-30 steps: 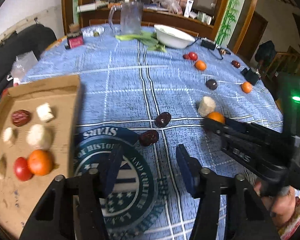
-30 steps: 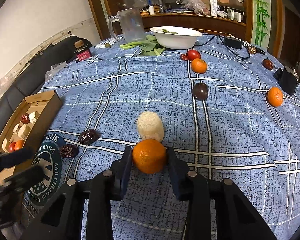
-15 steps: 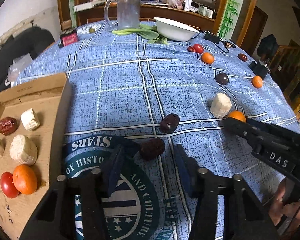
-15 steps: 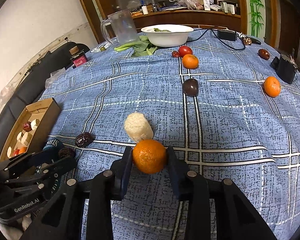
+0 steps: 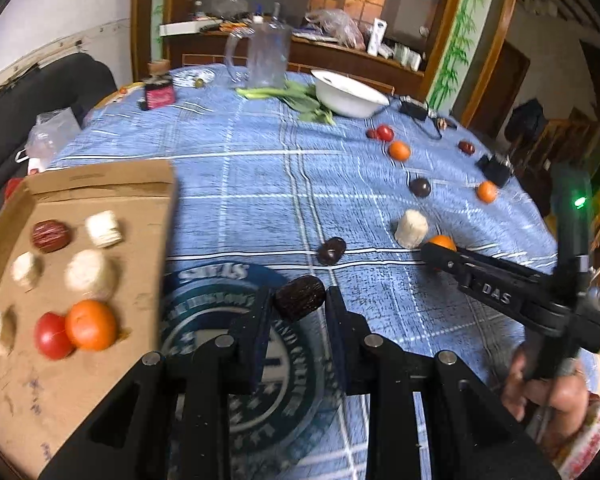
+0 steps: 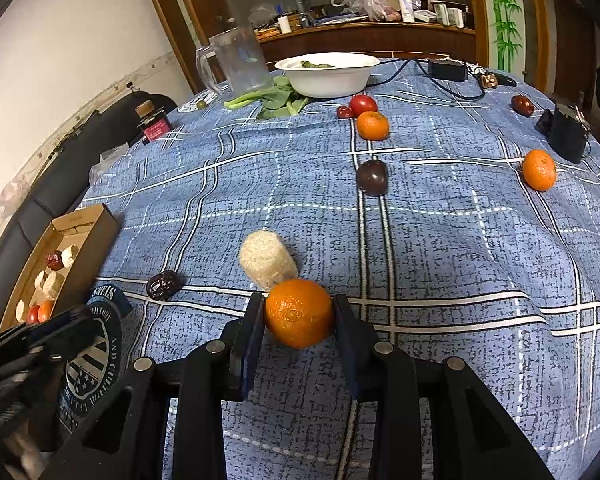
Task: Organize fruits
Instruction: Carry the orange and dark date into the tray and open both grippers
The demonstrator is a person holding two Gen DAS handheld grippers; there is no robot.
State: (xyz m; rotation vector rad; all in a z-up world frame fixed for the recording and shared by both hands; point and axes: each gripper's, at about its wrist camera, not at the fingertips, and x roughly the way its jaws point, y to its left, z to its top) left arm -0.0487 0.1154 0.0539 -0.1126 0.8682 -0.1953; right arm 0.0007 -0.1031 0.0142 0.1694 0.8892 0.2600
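Both claws loaded, fruit off the cloth.

Left claw [image 5: 298, 310] clamped on a dark red date [image 5: 300, 297], above the round logo patch [image 5: 220, 300], just beside the cardboard box [image 5: 100, 184]. Right claw [image 6: 299, 316] pinches an orange [image 6: 299, 313] over the tabletop [image 6: 460, 260], pale corn-like chunk [image 6: 266, 258] right behind it.

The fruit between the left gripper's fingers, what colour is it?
Dark reddish brown, wrinkled date; left wrist view shows it best.
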